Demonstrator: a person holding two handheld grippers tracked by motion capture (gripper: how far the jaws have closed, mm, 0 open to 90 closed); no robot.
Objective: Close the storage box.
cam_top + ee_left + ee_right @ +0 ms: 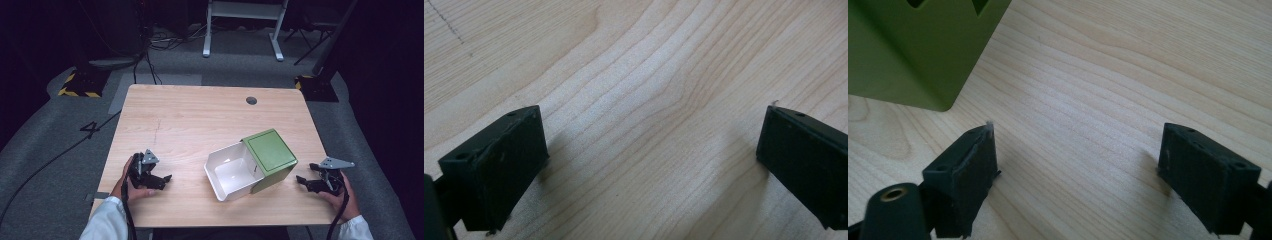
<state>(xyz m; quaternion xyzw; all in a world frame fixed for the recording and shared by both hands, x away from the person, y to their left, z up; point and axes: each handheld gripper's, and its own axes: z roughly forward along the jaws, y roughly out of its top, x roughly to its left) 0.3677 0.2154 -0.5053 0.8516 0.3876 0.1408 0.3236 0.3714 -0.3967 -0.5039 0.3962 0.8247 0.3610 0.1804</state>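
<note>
Dark studio floor with cables, a white desk frame (245,25) at the back, hazard-striped stand bases (80,87) at either far corner.

Item 1: light wooden tabletop (200,115), bare apart from the box; a round grommet hole (251,100) near its far edge.

Item 2: green box (269,157) lying on its side right of centre, with a white inner drawer (231,172) pulled partway out toward the person, open face up and nothing seen inside.

Item 3: left tongs (161,179), resting low over the near left of the tabletop, well apart from the box; jaws spread wide over bare wood, holding nothing.

Item 4: right tongs (303,181), near the box's right side, tips pointing at it; jaws wide, nothing between them. In the right gripper view the box's green corner (923,55) lies just ahead, not touched.

Risks, as judged: the box is light and unanchored, so a one-sided push from the right tongs would likely slide or spin it rather than seat the drawer. A skewed push could jam the drawer in its sleeve. Smooth plastic walls may slip from the pads.
</note>
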